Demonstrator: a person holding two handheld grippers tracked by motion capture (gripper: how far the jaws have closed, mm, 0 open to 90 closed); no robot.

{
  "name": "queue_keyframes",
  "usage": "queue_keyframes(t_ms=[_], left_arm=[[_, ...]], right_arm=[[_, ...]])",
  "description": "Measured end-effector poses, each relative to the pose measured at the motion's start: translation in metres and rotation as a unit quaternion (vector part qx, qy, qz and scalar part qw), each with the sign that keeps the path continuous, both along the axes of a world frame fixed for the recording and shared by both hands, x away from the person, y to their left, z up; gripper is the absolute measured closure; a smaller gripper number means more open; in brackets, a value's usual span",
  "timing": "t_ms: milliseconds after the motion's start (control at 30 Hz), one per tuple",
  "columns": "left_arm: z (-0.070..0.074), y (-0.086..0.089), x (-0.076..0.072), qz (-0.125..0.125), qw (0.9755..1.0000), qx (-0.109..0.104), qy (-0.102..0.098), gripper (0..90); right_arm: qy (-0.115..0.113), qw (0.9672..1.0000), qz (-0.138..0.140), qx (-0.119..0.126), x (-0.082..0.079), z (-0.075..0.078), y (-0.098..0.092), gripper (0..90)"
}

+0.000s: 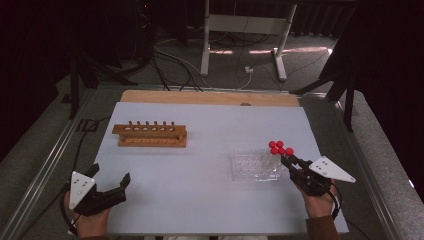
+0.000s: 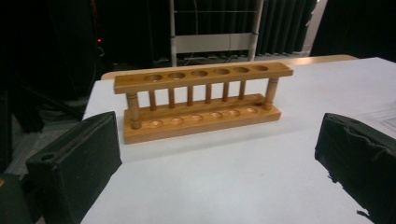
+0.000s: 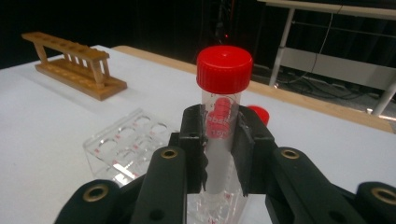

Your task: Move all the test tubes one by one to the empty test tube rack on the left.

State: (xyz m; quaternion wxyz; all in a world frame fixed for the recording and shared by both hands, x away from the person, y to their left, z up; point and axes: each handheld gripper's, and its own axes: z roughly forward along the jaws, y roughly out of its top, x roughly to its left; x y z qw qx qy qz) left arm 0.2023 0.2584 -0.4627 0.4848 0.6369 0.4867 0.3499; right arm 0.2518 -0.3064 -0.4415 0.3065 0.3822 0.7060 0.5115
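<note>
Two grippers in play. Right gripper is clamped on a red-capped tube, pads pressing the clear barrel just below the cap; tube stands upright between the jaws, lower end down in the clear plastic rack. In the high view the right gripper sits at about 4 o'clock on the table, reaching into the right edge of the clear plastic rack, where a cluster of red caps stands at the rack's right end. Which cap is the gripped one can't be told from that view. In the right gripper view, another red cap peeks out just behind the right jaw.

Left gripper at about 8 o'clock, jaws spread wide, nothing between them, resting low near the table's front edge. Its own view looks straight at the wooden rack: six holes on top, all vacant, long side facing the gripper, well apart from the jaws.

Wooden rack sits at roughly 10 o'clock, well apart from the clear plastic rack. White sheet covers the table; bare wood strip at 12 o'clock.
</note>
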Motion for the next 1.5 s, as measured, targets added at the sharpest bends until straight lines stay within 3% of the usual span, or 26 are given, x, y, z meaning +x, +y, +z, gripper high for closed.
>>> queue_keyframes(t_ms=[267, 367, 567, 667, 767, 933, 1100, 1133, 1500], left_arm=[[0.018, -0.019, 0.009, -0.050, 0.9986, -0.012, 0.012, 1.0], [0.028, -0.025, 0.015, -0.072, 0.9972, -0.005, 0.020, 1.0], [0.045, -0.036, 0.029, -0.102, 0.9947, 0.000, 0.013, 1.0], [0.052, -0.045, 0.037, -0.119, 0.9928, 0.007, 0.012, 1.0], [0.056, -0.051, 0.042, -0.128, 0.9917, 0.005, 0.012, 1.0], [0.061, -0.068, 0.053, -0.150, 0.9885, -0.006, 0.015, 1.0], [0.066, -0.085, 0.056, -0.178, 0.9838, -0.022, 0.012, 1.4], [0.066, -0.085, 0.056, -0.178, 0.9838, -0.022, 0.012, 1.4], [0.066, -0.121, 0.061, -0.228, 0.9734, -0.022, 0.016, 1.3]], right_arm=[[-0.003, 0.9997, 0.022, 0.008, 0.000, 0.010, 0.011, 75.1], [-0.002, 0.9994, 0.033, 0.011, 0.001, 0.013, 0.017, 75.1], [0.000, 0.9982, 0.059, 0.015, 0.004, 0.017, 0.032, 75.1], [0.006, 0.9963, 0.081, 0.028, 0.007, 0.019, 0.040, 75.1], [0.008, 0.9948, 0.098, 0.024, 0.008, 0.020, 0.050, 75.1], [0.016, 0.9917, 0.125, 0.026, 0.011, 0.022, 0.066, 75.1], [0.023, 0.9883, 0.148, 0.032, 0.012, 0.023, 0.083, 75.1], [0.023, 0.9875, 0.153, 0.031, 0.012, 0.023, 0.087, 75.1], [0.055, 0.9824, 0.176, 0.028, 0.016, 0.010, 0.108, 75.0]])
